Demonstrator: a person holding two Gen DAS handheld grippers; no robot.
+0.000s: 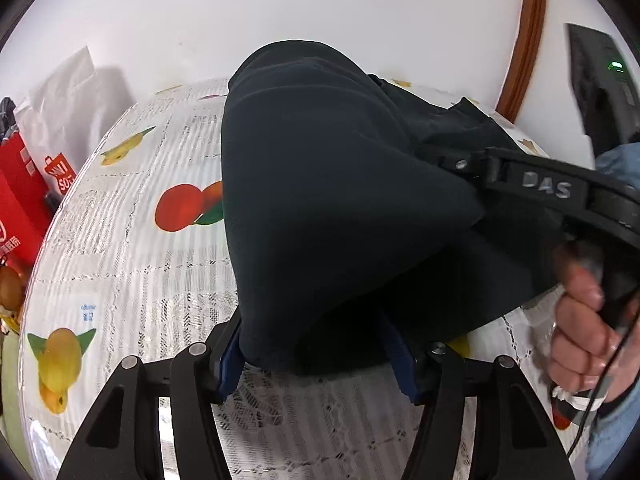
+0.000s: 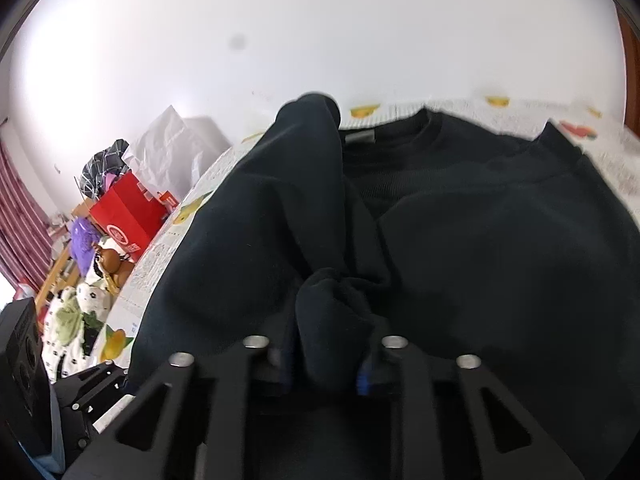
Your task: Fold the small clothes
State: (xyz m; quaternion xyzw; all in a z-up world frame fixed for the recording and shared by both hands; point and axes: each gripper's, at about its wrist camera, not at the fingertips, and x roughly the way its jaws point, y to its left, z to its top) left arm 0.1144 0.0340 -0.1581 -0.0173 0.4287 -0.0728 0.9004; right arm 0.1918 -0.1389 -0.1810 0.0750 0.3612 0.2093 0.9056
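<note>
A dark navy sweatshirt [image 1: 320,200] lies on a table with a white fruit-print cloth [image 1: 132,240]. My left gripper [image 1: 316,356] is shut on a lifted fold of the sweatshirt, which drapes up over the jaws. My right gripper [image 2: 324,360] is shut on a bunched piece of the sweatshirt [image 2: 480,240], whose collar and grey label [image 2: 360,136] face the far wall. The right gripper's body, marked DAS [image 1: 548,190], and the hand holding it show at the right of the left wrist view.
A red paper bag [image 1: 24,200] and a white bag [image 1: 68,92] stand beyond the table's left edge. Toys and clutter [image 2: 80,280] lie on the floor to the left. A dark device [image 1: 600,88] and a wooden frame [image 1: 528,40] stand at the right wall.
</note>
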